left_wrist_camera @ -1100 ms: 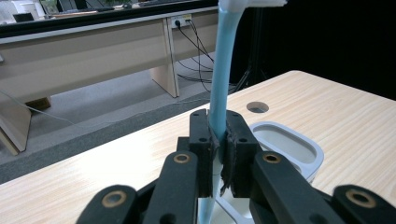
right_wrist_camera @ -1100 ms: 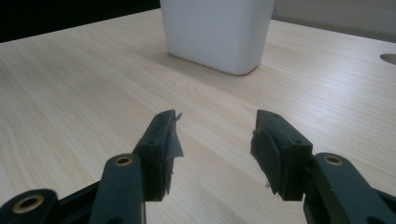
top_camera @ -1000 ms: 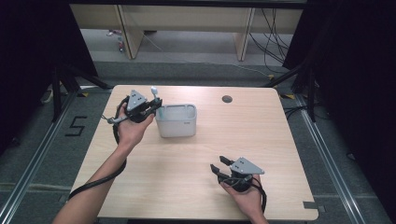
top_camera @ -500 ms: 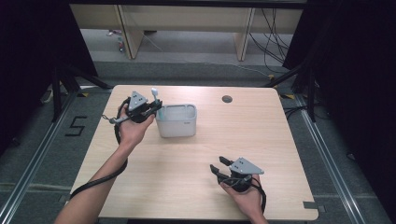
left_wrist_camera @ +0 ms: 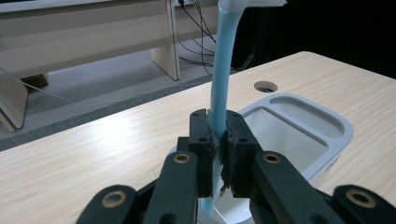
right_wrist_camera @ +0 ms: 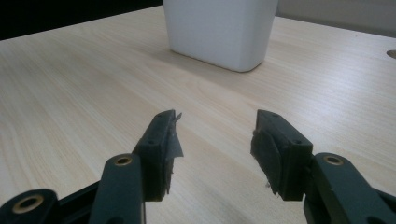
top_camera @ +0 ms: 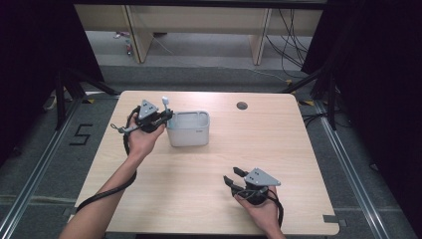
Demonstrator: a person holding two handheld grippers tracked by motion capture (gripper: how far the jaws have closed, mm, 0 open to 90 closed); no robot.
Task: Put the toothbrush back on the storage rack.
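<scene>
Tabletop: left hand-held gripper (left_wrist_camera: 217, 140) clamps toothbrush (left_wrist_camera: 224, 65) over holder (left_wrist_camera: 343, 128).

Light blue toothbrush (left_wrist_camera: 223, 70), white head up, stands near upright, handle clamped in the left hand-held gripper (left_wrist_camera: 217, 140), lower end over the near compartment. White two-compartment holder (top_camera: 189, 128), rounded rectangle, upright on the surface (top_camera: 209, 189), larger and narrower wells.

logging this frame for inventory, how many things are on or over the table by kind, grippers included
grippers: 2, the left gripper shut on the toothbrush, the right gripper open
white two-compartment holder: 1
light blue toothbrush: 1
total: 4
</scene>
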